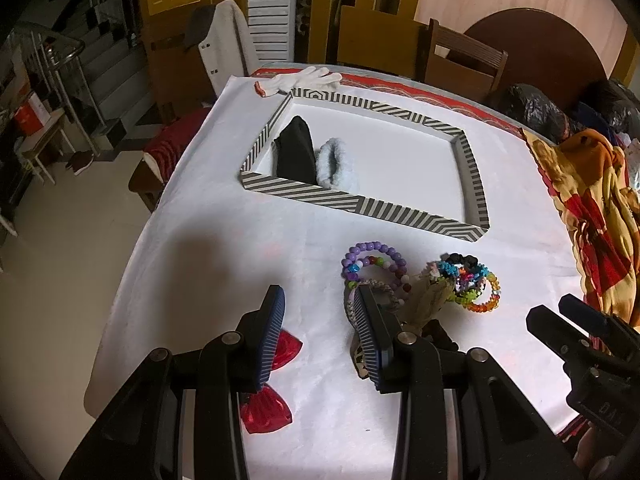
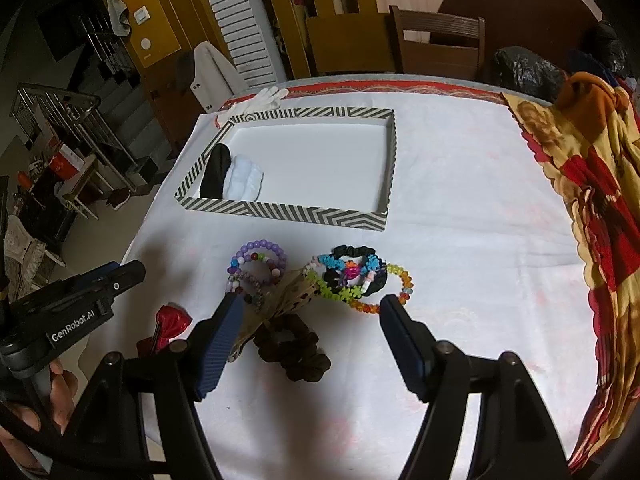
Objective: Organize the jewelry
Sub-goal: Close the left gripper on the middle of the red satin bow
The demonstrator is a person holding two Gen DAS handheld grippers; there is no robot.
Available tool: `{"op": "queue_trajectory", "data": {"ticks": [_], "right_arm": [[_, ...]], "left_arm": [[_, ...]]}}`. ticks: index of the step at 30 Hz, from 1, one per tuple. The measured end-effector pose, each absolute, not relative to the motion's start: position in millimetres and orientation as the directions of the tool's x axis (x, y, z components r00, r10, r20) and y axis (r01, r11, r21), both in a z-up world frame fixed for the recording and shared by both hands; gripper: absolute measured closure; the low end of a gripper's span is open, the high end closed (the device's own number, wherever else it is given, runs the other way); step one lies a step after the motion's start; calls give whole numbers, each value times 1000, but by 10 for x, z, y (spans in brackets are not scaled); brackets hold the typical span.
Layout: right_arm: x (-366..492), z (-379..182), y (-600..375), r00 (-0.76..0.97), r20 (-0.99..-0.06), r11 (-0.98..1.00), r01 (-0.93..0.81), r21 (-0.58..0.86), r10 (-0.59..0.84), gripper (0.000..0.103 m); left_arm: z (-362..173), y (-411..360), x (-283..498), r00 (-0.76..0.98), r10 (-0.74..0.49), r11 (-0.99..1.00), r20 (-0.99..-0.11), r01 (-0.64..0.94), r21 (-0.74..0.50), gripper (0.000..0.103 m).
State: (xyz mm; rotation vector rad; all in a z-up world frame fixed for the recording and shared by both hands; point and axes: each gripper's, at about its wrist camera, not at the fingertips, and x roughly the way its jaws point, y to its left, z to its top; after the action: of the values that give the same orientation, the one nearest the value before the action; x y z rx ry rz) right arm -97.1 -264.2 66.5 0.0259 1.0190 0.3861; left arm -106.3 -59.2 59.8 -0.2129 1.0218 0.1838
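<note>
- The striped tray [image 2: 280, 211] holds only a black scrunchie [image 2: 215, 178] and a white scrunchie [image 2: 246, 184] in its left end.
- Bead bracelets [image 2: 256, 258], a brown scrunchie [image 2: 296, 354] and red bows [image 1: 276, 384] wait on the cloth in front of the tray; most sorting remains.
- Left gripper [image 1: 320, 332] and right gripper [image 2: 308, 340] both gape, empty.
- The left tool reads "GenRobot.AI".

My left tongs [image 1: 320, 320] stand wide open, fingers spread and angled down. My right tongs [image 2: 310, 330] are also spread wide, tilted down likewise. Each shows at the edge of the other's view, side by side, and fingers of my left hand [image 2: 60, 384] wrap its handle.
</note>
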Motion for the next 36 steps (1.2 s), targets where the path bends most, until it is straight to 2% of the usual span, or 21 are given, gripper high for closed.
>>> {"op": "queue_trajectory", "data": {"ticks": [19, 27, 36], "right_arm": [[-944, 514, -2806, 431, -839, 932, -287, 221, 331, 29], [-937, 292, -2956, 388, -848, 918, -306, 252, 361, 29], [-859, 97, -2858, 321, -847, 892, -311, 329, 424, 29]], "left_arm": [[376, 156, -1382, 461, 16, 915, -887, -365, -173, 76], [-11, 102, -1506, 378, -114, 921, -919, -306, -240, 76], [-269, 16, -1462, 340, -130, 931, -931, -282, -233, 75]]}}
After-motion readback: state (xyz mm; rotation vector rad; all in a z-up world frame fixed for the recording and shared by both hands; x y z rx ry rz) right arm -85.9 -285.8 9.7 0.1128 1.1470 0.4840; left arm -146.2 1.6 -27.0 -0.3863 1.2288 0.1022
